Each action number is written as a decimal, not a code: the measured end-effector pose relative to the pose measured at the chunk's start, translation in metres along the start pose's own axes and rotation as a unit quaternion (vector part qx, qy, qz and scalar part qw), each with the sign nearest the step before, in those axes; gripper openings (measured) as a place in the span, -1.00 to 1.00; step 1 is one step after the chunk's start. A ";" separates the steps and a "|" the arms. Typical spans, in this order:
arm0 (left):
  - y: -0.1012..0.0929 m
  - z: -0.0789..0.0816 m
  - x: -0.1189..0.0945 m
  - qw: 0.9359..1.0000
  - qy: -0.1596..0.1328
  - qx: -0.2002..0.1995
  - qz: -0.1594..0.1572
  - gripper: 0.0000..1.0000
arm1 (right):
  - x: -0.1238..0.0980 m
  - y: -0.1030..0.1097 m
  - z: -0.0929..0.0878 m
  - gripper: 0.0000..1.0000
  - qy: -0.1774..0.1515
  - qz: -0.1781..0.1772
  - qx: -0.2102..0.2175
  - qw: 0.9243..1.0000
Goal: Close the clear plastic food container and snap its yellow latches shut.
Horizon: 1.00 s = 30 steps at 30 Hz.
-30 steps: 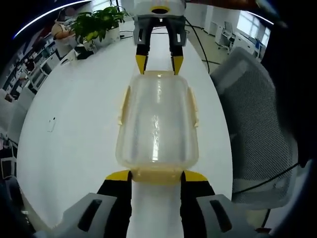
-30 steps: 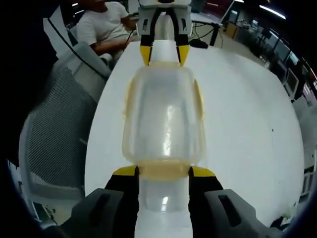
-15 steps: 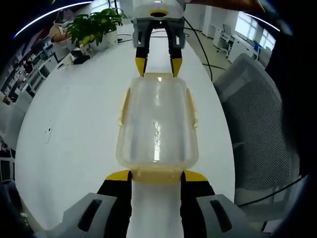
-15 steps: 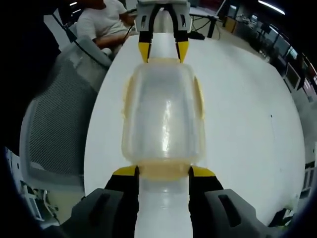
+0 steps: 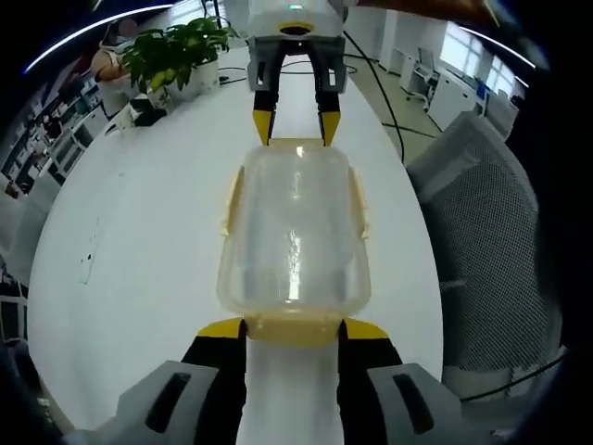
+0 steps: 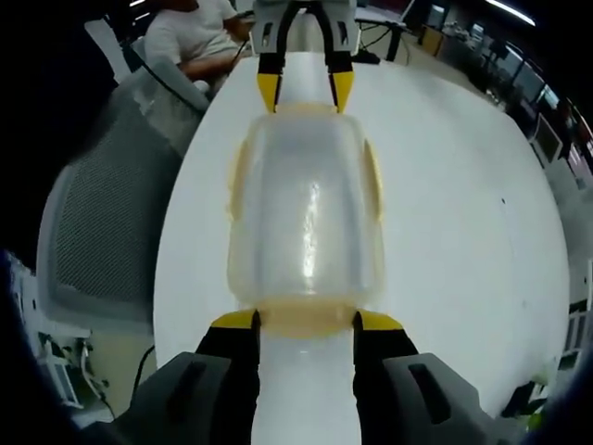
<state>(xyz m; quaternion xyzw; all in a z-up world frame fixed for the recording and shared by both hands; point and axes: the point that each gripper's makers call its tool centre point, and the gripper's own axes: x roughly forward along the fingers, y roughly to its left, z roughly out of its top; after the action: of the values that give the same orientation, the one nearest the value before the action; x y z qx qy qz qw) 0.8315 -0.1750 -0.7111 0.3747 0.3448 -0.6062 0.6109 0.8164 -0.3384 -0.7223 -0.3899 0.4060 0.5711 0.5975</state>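
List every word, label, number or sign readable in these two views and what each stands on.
None can be read.
Clear plastic food container with yellow latches: no print visible.
Small dark mark on the white table: too small to read.

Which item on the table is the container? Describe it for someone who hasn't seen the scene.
Start from the long white table. The clear plastic container sits between two hand-held grippers, left hand-held gripper at one short end, right hand-held gripper at the other. It is the rounded, see-through box with pale yellow latches along its sides.
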 end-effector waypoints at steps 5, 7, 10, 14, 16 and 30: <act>0.001 0.008 0.006 1.000 -0.003 -0.001 0.000 -0.36 | -0.004 -0.001 -0.008 -0.28 0.009 0.000 -0.002 1.000; 0.001 0.012 0.008 1.000 -0.005 -0.001 0.001 -0.36 | -0.005 -0.002 -0.013 -0.28 0.011 -0.001 -0.001 1.000; 0.001 0.016 0.011 1.000 -0.008 -0.001 0.000 -0.36 | -0.007 -0.002 -0.018 -0.28 0.014 0.000 -0.002 1.000; 0.001 0.020 0.015 1.000 -0.007 -0.001 -0.001 -0.36 | -0.007 -0.002 -0.022 -0.28 0.019 0.000 -0.003 1.000; 0.002 0.022 0.018 1.000 -0.005 0.000 -0.002 -0.36 | -0.007 -0.002 -0.025 -0.28 0.024 -0.001 -0.005 1.000; 0.001 0.024 0.029 1.000 0.014 0.007 -0.002 -0.35 | -0.006 -0.003 -0.036 -0.27 0.039 -0.002 -0.013 0.999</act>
<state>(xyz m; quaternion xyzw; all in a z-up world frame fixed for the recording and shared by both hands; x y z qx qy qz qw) 0.8329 -0.2103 -0.7243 0.3873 0.3498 -0.6042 0.6022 0.8183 -0.3739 -0.7294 -0.4200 0.4206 0.5595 0.5776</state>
